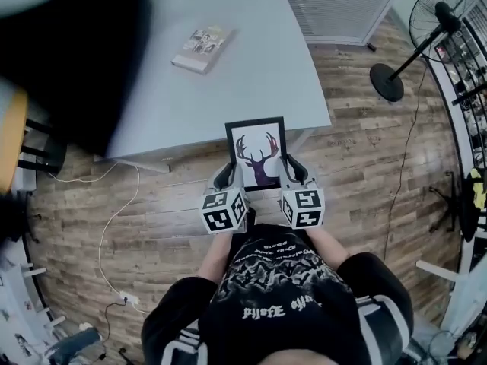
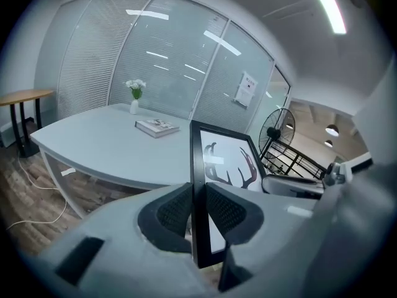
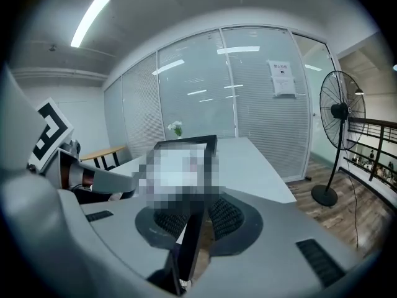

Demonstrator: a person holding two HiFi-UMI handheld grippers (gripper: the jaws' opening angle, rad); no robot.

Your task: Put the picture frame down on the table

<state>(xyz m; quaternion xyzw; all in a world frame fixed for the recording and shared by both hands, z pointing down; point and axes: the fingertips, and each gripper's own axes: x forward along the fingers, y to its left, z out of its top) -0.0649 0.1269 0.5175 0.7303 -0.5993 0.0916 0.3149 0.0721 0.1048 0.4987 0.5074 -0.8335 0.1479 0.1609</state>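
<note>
Near table (image 1: pixel 228 74) — picture frame (image 1: pixel 257 152) (antlers) in left tongs (image 1: pixel 228 177), right tongs (image 1: pixel 293 172)

Wood-plank floor (image 1: pixel 365 150), grey table (image 1: pixel 228 90), blinded glass wall (image 2: pixel 155 61), pedestal fan (image 3: pixel 340 112)

The picture frame (image 1: pixel 256 152) has a smooth black rim, faintly glossy — its white print reflects ceiling light. The left gripper (image 2: pixel 198 210) and right gripper (image 3: pixel 197 219) are matt grey plastic; their pads (image 2: pixel 175 213) are black and finely dimpled. The table (image 1: pixel 228 82) top is smooth matt grey.
</note>
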